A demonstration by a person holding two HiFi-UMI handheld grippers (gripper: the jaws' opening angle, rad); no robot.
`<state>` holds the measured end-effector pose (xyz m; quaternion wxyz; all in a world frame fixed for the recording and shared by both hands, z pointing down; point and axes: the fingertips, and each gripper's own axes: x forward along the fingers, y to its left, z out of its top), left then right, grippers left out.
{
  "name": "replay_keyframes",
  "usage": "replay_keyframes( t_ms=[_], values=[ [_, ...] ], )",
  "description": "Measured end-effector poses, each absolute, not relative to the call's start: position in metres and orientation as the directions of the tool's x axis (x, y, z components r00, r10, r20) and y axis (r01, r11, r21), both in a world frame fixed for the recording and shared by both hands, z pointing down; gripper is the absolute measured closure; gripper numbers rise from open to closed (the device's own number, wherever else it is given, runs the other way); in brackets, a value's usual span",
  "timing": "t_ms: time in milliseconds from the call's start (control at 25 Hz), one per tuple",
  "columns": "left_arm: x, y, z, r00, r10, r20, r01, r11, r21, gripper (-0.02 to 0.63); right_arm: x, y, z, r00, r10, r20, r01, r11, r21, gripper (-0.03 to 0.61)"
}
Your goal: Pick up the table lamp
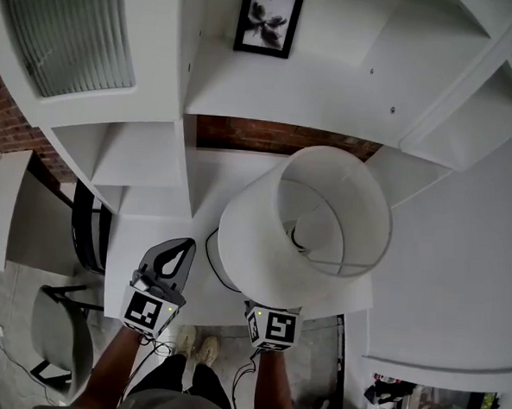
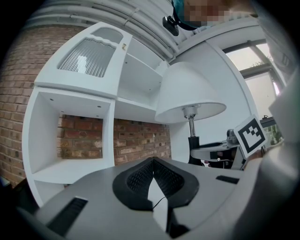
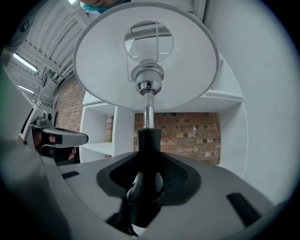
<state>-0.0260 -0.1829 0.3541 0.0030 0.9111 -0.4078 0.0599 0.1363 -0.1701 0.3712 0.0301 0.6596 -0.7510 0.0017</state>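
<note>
Head view: the table lamp hangs upright over the white desk, its shade hiding the grip beneath, while the left gripper waits beside it. Left gripper view: these jaws are together and empty. Right gripper view alone shows the right gripper clamped on the black lower stem, seemingly a low hold to keep the lamp vertical

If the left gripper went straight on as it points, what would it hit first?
Most likely the brick wall behind the open bay of the white shelf unit, just right of its divider. The left gripper is shut and empty; the table lamp is off to its right. Depth is unclear.
</note>
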Motion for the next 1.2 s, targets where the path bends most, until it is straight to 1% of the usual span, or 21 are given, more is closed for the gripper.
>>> replay_keyframes(
  t_ms=[80,200,440,640,840,1200],
  values=[
    [-0.027,-0.182,0.351,0.659,-0.744,0.112,-0.744,-0.666,-0.049,0.611,0.136,-0.168,0.369,-0.127,-0.991,0.046,-0.991,0.129,0.040,0.428],
    [-0.027,-0.180,0.348,0.660,-0.747,0.079,-0.746,-0.664,-0.041,0.611,0.136,-0.163,0.366,-0.123,-0.991,0.046,-0.991,0.125,0.039,0.428],
    [-0.031,-0.177,0.349,0.653,-0.749,0.113,-0.749,-0.661,-0.054,0.611,0.134,-0.158,0.361,-0.119,-0.992,0.041,-0.992,0.120,0.038,0.428],
    [-0.026,-0.174,0.345,0.668,-0.742,0.051,-0.741,-0.670,-0.045,0.611,0.135,-0.154,0.361,-0.114,-0.993,0.043,-0.992,0.116,0.046,0.428],
    [-0.025,-0.172,0.346,0.666,-0.738,0.109,-0.738,-0.673,-0.054,0.611,0.137,-0.151,0.363,-0.106,-0.993,0.046,-0.993,0.108,0.037,0.428],
    [-0.023,-0.171,0.346,0.669,-0.738,0.089,-0.737,-0.674,-0.049,0.611,0.139,-0.149,0.363,-0.098,-0.994,0.045,-0.994,0.100,0.046,0.428]
  ],
)
